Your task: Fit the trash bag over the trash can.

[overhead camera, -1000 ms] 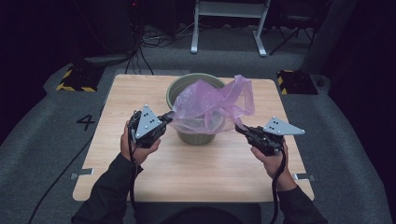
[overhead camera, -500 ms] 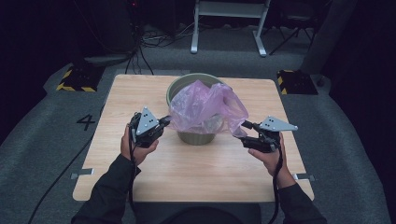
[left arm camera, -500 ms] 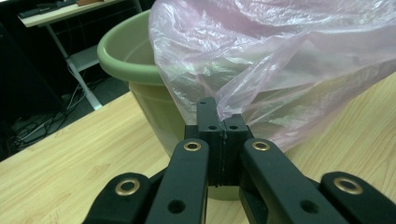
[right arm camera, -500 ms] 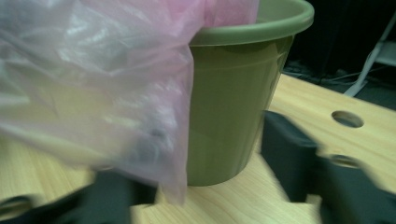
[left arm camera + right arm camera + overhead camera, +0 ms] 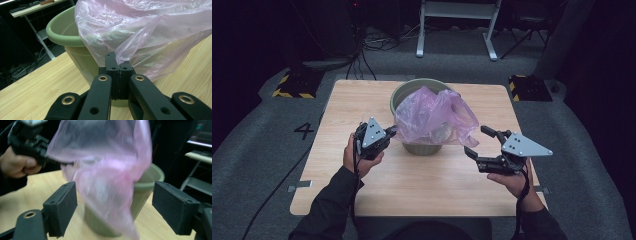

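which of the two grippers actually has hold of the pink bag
The left gripper: its jaws are shut on an edge of the pink bag. The right gripper stands open, its jaws spread wide, clear of the plastic.

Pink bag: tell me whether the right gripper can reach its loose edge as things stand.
Probably yes. The right gripper is open beside the pink bag, whose free edge hangs over the green bucket between its jaws; nothing blocks it. The left gripper grips the other edge.

A camera high above the near side looks down on the whole table (image 5: 362, 195). Two close cameras, riding low on each handheld tool, face the same green bucket (image 5: 62, 32) from opposite sides.
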